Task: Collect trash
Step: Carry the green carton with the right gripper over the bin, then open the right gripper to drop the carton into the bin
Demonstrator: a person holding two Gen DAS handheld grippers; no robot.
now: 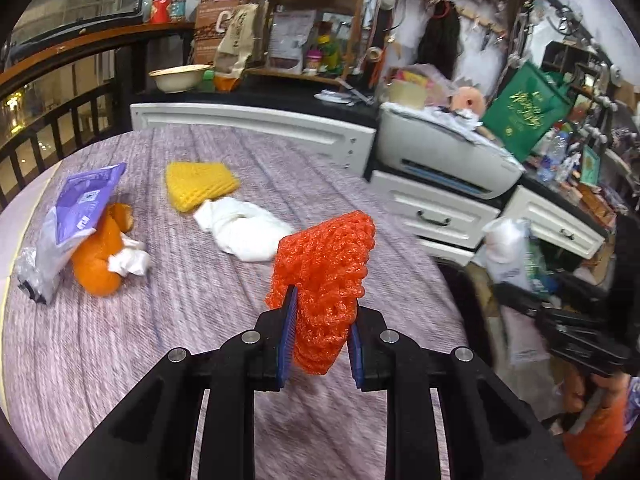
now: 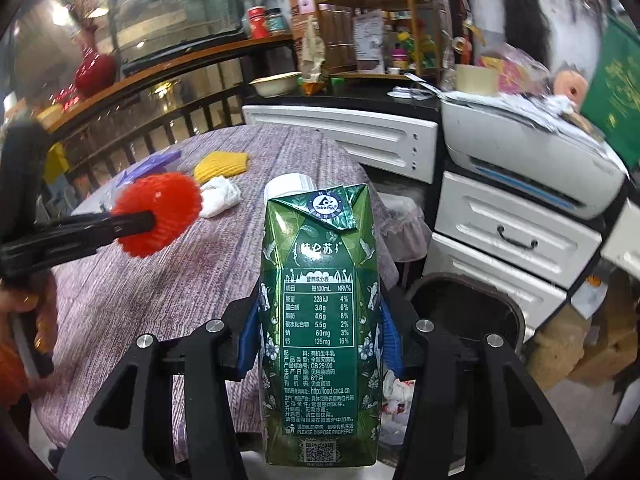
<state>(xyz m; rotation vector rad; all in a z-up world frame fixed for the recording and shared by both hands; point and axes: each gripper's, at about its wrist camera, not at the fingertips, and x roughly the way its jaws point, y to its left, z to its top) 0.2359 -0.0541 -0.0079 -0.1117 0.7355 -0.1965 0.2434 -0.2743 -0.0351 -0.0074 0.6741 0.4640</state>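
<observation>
My left gripper (image 1: 320, 320) is shut on an orange-red foam fruit net (image 1: 328, 256) and holds it above the round table (image 1: 160, 340). The right wrist view shows that same net (image 2: 164, 208) in the left gripper (image 2: 136, 222), at the left. My right gripper (image 2: 320, 320) is shut on a green milk carton (image 2: 320, 300) with a white cap, upright, past the table's right edge. On the table lie a yellow foam net (image 1: 200, 186), a white crumpled tissue (image 1: 240, 228), orange peel (image 1: 100, 256) and a purple wrapper (image 1: 86, 200).
A black bin (image 2: 468, 308) stands on the floor right of the table, below and right of the carton. White drawers (image 2: 508, 240) and a printer (image 2: 520, 152) line the right side. A cluttered counter and shelves stand behind the table. A person's hand (image 2: 44, 320) grips the left handle.
</observation>
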